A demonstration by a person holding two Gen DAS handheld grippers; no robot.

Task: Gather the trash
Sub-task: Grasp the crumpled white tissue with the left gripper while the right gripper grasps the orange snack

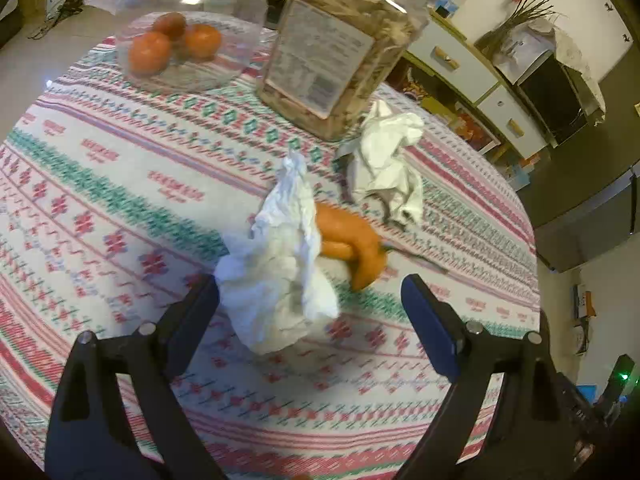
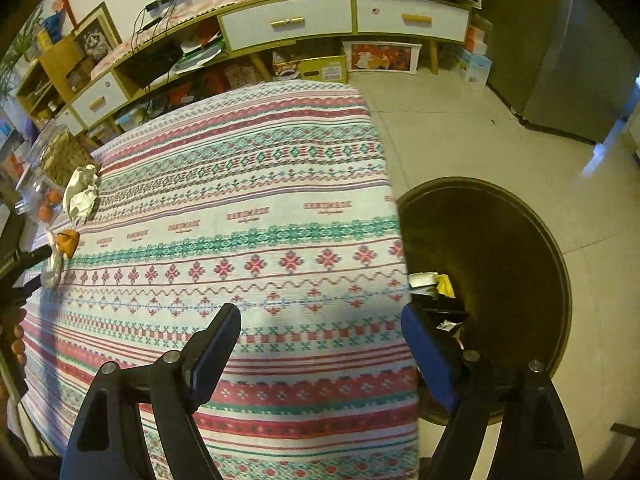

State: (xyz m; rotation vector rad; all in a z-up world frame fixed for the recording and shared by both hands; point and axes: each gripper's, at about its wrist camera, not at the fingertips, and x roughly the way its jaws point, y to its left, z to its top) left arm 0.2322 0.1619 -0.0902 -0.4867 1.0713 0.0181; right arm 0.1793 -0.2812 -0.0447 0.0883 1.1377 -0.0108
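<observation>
Here, left gripper (image 1: 310, 292) spread wide above the tablecloth (image 1: 120, 184), jaws on either side of a crumpled tissue (image 1: 280, 276), left pad just beside its edge, right pad well apart from it. Tissue draped partly over an orange peel (image 1: 356, 248), the two touching. Second tissue (image 1: 388, 168) farther off, near the peel and just beside a clear jar (image 1: 336, 48) of dried stuff. Behind, well apart, a clear bowl (image 1: 188, 40) holding three oranges (image 1: 150, 52). Right gripper (image 2: 320, 324) also spread wide, nothing between its jaws, hovering over the near right edge of the cloth. Beyond that edge, down on the floor, a dark round bin (image 2: 500, 248) with white, yellow and black scraps (image 2: 436, 292) inside. Far left in the right wrist view, small and distorted: the same tissues, peel and jar. Cabinet (image 2: 288, 20) with white drawers along the back wall.
</observation>
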